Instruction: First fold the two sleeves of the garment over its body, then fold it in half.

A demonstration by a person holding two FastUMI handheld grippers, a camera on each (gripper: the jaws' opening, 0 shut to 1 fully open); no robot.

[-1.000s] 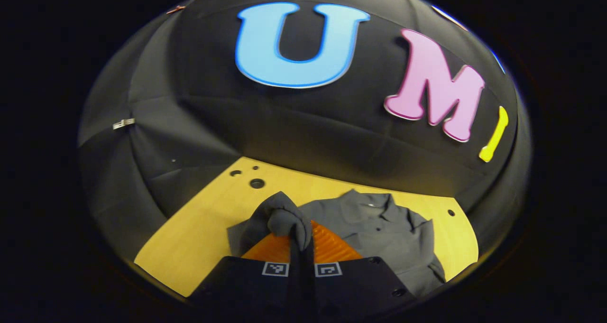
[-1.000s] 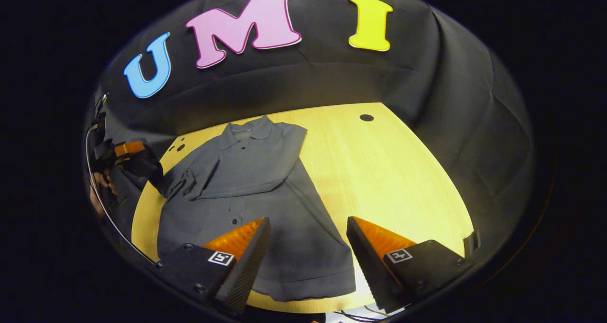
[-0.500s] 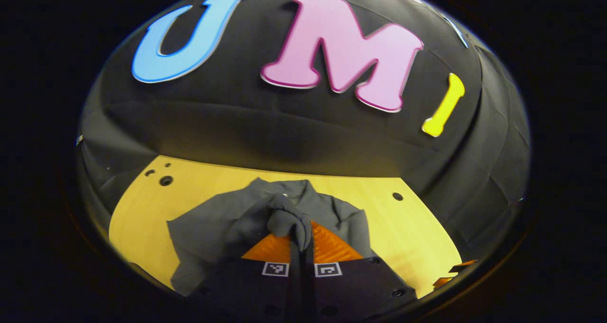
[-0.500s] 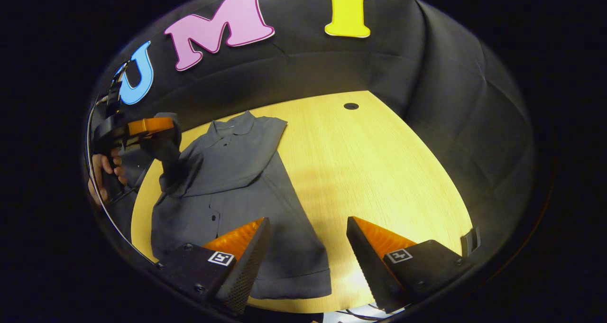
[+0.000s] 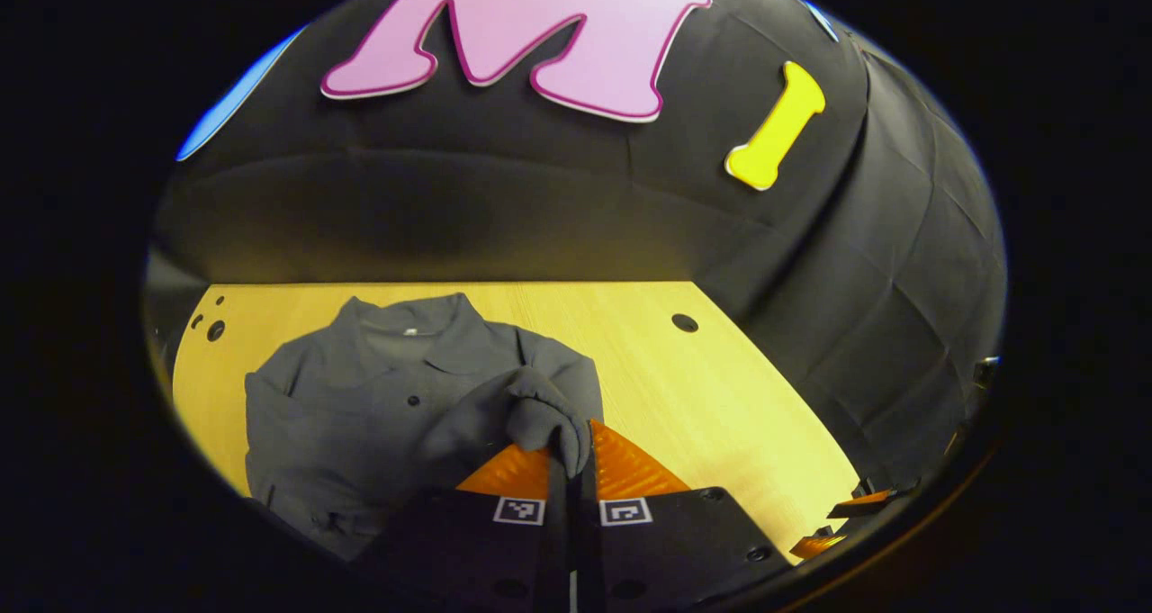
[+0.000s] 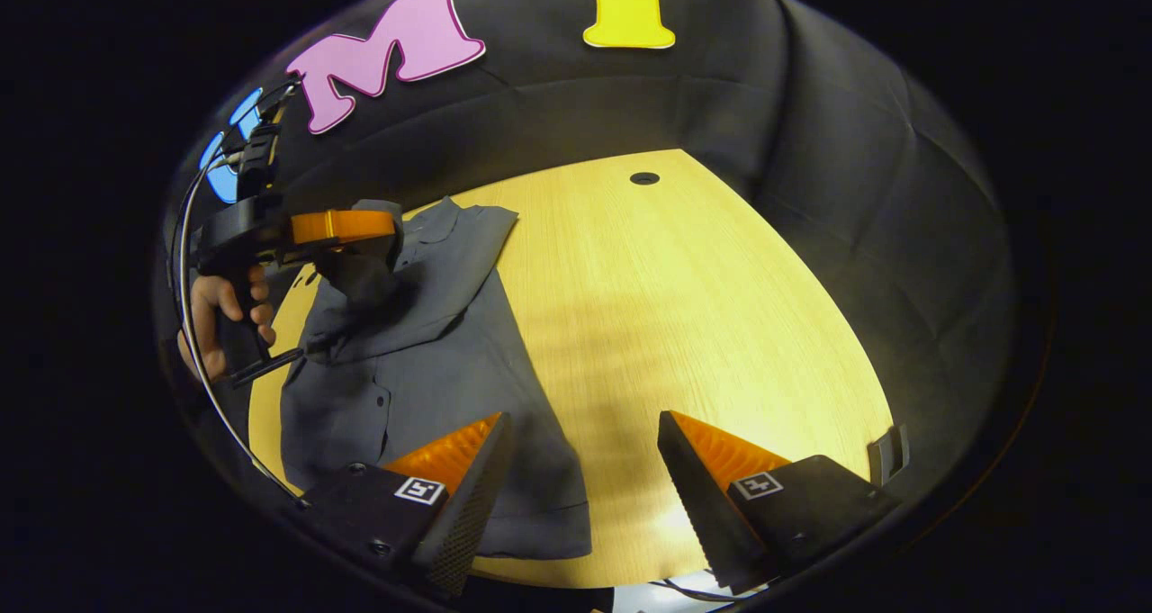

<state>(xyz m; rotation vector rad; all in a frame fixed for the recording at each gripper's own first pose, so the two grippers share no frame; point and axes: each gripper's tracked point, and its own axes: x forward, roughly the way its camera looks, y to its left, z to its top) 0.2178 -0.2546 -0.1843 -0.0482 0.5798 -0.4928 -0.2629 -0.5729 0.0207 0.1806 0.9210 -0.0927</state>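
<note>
Left gripper view has the left gripper (image 5: 571,446) pinching the cuff of the sleeve (image 5: 531,410) tight between both fingers, lifted above the grey shirt (image 5: 360,397), which lies flat along the left half of the wooden table (image 5: 738,406), collar toward the far edge. Right gripper view shows the right gripper (image 6: 580,469) spread wide and holding nothing, hovering over the near edge beside the hem. To fold well, I judge the cuff should be carried across the chest, lowered flat and only then released, keeping the crease along the shoulder line.
</note>
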